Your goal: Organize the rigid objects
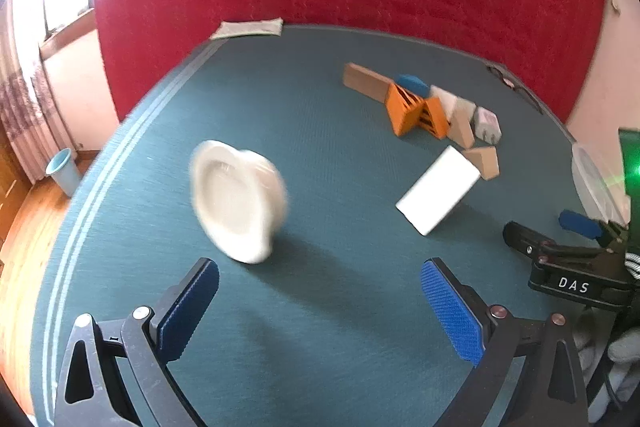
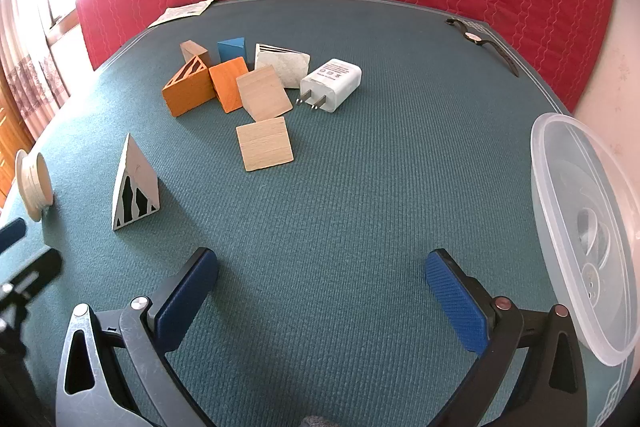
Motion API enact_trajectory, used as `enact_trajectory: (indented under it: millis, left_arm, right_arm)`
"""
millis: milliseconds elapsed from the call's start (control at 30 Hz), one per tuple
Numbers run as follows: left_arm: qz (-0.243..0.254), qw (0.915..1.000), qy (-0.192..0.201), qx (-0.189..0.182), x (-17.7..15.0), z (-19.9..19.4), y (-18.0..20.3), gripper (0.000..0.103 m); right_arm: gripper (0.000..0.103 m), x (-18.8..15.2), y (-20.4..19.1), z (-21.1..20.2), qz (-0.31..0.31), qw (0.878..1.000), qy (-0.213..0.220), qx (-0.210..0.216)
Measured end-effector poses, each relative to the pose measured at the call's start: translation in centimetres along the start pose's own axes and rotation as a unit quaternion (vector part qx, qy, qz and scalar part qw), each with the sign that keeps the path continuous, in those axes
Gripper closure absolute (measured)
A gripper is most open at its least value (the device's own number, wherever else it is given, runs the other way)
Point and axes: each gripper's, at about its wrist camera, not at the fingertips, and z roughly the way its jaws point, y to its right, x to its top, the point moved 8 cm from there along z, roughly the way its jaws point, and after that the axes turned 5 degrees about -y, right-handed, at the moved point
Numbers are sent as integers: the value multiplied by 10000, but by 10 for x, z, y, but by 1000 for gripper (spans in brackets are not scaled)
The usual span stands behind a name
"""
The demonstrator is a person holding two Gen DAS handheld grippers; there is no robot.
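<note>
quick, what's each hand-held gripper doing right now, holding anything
Left hand-held gripper: open, holding nothing; the white spool lies ahead of it.
Right hand-held gripper: open, holding nothing.

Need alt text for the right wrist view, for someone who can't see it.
The open right gripper hovers empty over a teal table. Ahead lie scattered wooden blocks and a white charger; a clear plastic container sits at right and a wristwatch at the far edge.

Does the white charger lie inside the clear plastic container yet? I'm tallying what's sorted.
No, the white charger lies on the green mat beside the wooden blocks, apart from the clear plastic container.
</note>
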Motion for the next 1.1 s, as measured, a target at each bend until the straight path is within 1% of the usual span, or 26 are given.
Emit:
enact_trajectory:
  millis: [167,300,400,533,667,1100]
  left_arm:
    - [-190,9993,226,228,13,-12,-24,0]
    - [-191,9986,226,441,20,-4,-35,0]
    - [-208,9987,209,413,22,1,-36,0]
    - [-74,9991,224,351,21,2,-30,0]
    - [24,9989,224,406,22,7,-26,0]
    - [-60,9992,164,359,31,18,-26,0]
  right_arm:
    - [0,-1,0,0,-5,10000,0,5]
    - [0,-1,0,0,-6,10000,2,7]
    - [0,-1,0,0,-6,10000,3,9]
    - [0,-1,0,0,-6,10000,3,8]
    - [0,-1,-1,0,-5,10000,4,8]
    - [0,-2,0,0,-9,10000,7,12]
